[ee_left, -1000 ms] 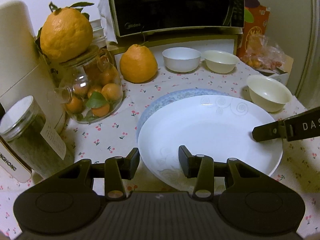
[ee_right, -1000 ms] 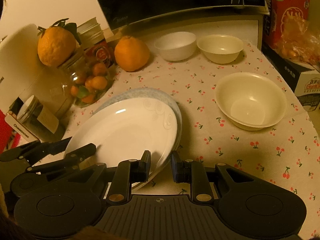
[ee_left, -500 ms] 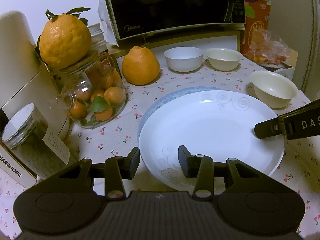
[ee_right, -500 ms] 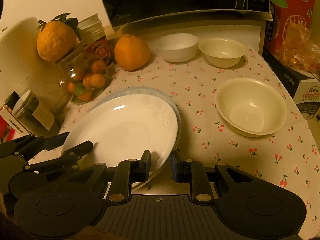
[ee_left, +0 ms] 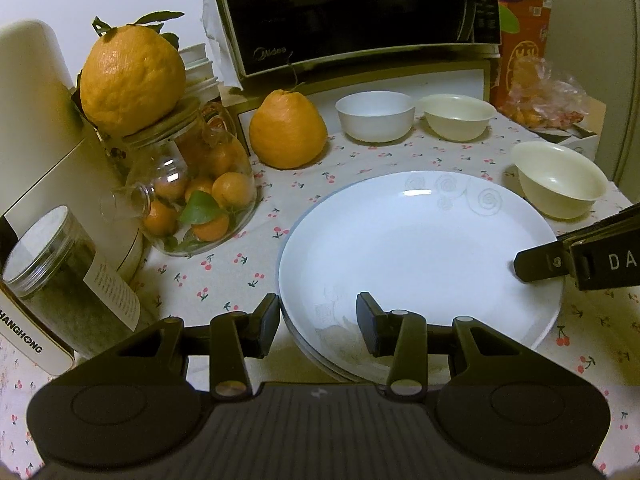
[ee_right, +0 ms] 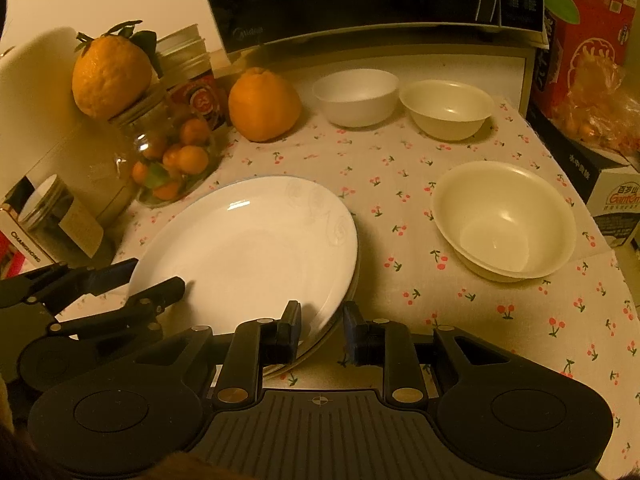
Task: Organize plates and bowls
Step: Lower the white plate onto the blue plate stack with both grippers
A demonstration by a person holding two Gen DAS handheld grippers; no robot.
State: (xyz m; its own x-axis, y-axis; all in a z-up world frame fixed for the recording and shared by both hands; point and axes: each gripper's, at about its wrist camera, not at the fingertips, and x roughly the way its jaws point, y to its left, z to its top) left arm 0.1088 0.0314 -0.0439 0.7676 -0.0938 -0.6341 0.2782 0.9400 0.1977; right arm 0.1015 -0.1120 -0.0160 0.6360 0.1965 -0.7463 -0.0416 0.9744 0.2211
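A white plate lies stacked on a blue-rimmed plate on the cherry-print tablecloth. My left gripper is open, its fingers straddling the stack's near-left rim. My right gripper is open, its fingers straddling the stack's right rim; one finger shows in the left wrist view over the white plate. A cream bowl stands to the right of the plates. A white bowl and another cream bowl stand at the back.
A glass jar of small oranges with a large orange on top stands left of the plates. Another large orange sits behind. A microwave is at the back, boxes at the right, a lidded jar at near left.
The white plate has slid back squarely over the blue-rimmed plate, hiding most of it. Both grippers have kept their places at the rims.
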